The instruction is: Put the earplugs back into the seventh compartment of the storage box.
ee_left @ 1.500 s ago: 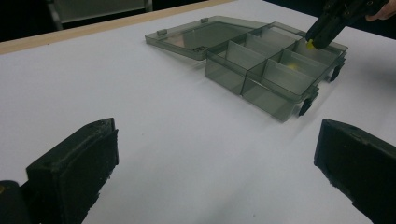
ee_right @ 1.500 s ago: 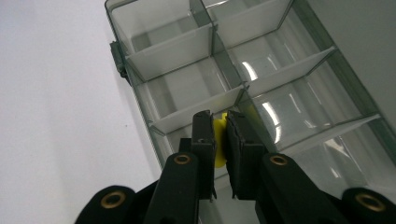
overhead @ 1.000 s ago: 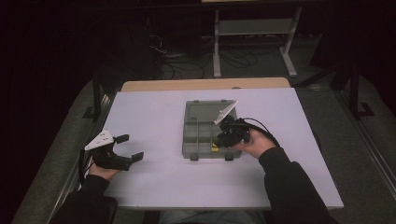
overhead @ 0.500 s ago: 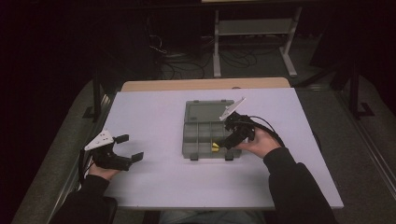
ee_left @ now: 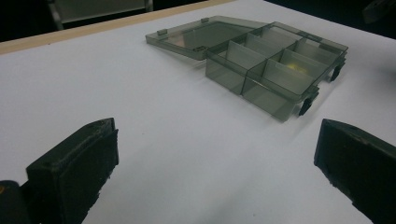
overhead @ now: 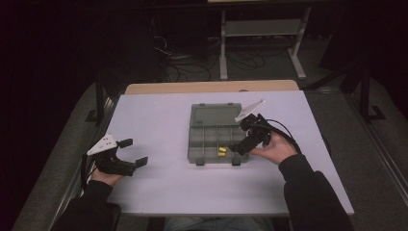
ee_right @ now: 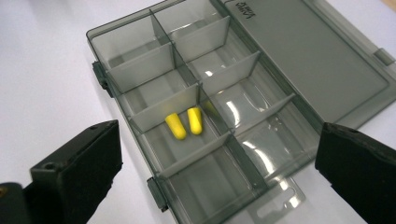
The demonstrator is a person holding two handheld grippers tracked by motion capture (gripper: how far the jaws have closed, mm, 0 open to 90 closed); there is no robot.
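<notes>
A white table [overhead: 159,192] bears one open grey compartment box [overhead: 214,134], lid laid flat.

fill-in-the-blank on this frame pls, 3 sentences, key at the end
1. The two yellow foam earplugs lie in the ____ compartment of the smoky grey plastic organizer box.
2. The box's hinged lid is ____.
3. The right hand-held gripper hovers over the box with its jaws ____, nothing between them.

Missing words: same; open; open
</notes>
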